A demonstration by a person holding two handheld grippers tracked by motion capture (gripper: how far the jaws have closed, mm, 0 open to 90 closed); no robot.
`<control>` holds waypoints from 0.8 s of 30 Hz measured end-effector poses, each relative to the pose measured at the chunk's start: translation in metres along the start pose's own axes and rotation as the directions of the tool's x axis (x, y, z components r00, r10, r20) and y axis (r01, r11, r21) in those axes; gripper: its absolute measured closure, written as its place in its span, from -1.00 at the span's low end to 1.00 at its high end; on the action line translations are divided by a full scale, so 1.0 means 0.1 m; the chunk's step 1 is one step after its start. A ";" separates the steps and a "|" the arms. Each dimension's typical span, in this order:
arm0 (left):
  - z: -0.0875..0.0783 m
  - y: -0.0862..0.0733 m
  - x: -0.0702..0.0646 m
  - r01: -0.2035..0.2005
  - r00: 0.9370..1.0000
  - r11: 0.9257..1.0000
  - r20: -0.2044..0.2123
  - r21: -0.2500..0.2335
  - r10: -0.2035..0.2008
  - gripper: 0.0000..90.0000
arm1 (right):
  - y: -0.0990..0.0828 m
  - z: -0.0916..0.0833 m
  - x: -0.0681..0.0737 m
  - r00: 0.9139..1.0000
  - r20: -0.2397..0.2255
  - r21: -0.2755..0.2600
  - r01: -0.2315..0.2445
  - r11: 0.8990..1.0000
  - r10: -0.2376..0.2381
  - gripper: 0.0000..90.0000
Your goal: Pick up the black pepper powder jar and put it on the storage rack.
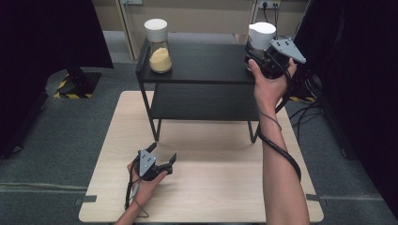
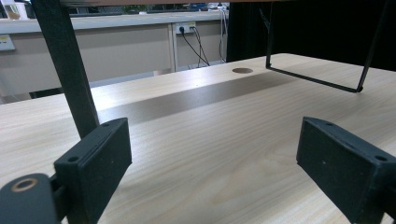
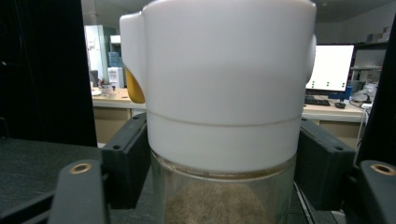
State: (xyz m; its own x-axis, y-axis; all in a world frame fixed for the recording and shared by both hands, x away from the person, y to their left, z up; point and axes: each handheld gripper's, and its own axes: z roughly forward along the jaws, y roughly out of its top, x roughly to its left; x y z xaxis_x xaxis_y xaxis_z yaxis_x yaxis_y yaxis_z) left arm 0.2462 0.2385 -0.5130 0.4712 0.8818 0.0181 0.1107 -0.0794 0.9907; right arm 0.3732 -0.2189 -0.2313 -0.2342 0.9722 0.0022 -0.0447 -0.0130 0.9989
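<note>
On the left side of the pale wooden table (image 1: 211,187), the person's left hand (image 1: 145,185) rests low with the left gripper (image 1: 162,157) lying just above the tabletop, its jaws spread wide and holding nothing; in the left gripper view only bare wood shows between them, with a black leg of the shelf (image 2: 65,65) just ahead. Farther back stands the black two-level shelf (image 1: 202,70), and on the left end of its top sits a glass jar (image 1: 159,47) with a white lid and yellow powder inside. Over at the right end, the raised right hand (image 1: 267,86) brings the right gripper (image 3: 219,154) up to a second jar (image 1: 260,37). Its white lid (image 3: 224,84) sits between the jaws, which press against its sides, clamped on it, with brownish contents dimly visible through the glass below.
</note>
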 end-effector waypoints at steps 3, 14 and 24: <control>0.00 0.00 0.00 -0.001 1.000 1.000 0.000 0.001 0.001 -0.78 | 0.02 0.00 -0.02 1.000 -0.011 0.004 -0.010 1.000 0.010 -0.56; 0.00 0.00 0.00 -0.002 1.000 1.000 -0.001 0.002 0.002 -0.78 | 0.01 -0.06 -0.10 0.999 -0.035 0.039 -0.010 0.999 0.011 -0.80; 0.00 0.00 -0.01 -0.004 1.000 1.000 -0.003 0.001 0.004 -0.78 | 0.03 -0.20 -0.14 0.998 -0.059 0.018 -0.017 1.000 0.018 -0.82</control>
State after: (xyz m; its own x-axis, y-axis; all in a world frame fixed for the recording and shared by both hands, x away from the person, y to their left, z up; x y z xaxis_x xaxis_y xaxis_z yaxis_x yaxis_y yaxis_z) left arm 0.2459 0.2380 -0.5128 0.4694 0.8827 0.0219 0.1096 -0.0829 0.9905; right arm 0.3573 -0.2377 -0.2294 -0.2918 0.9563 0.0174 -0.0236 -0.0253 0.9994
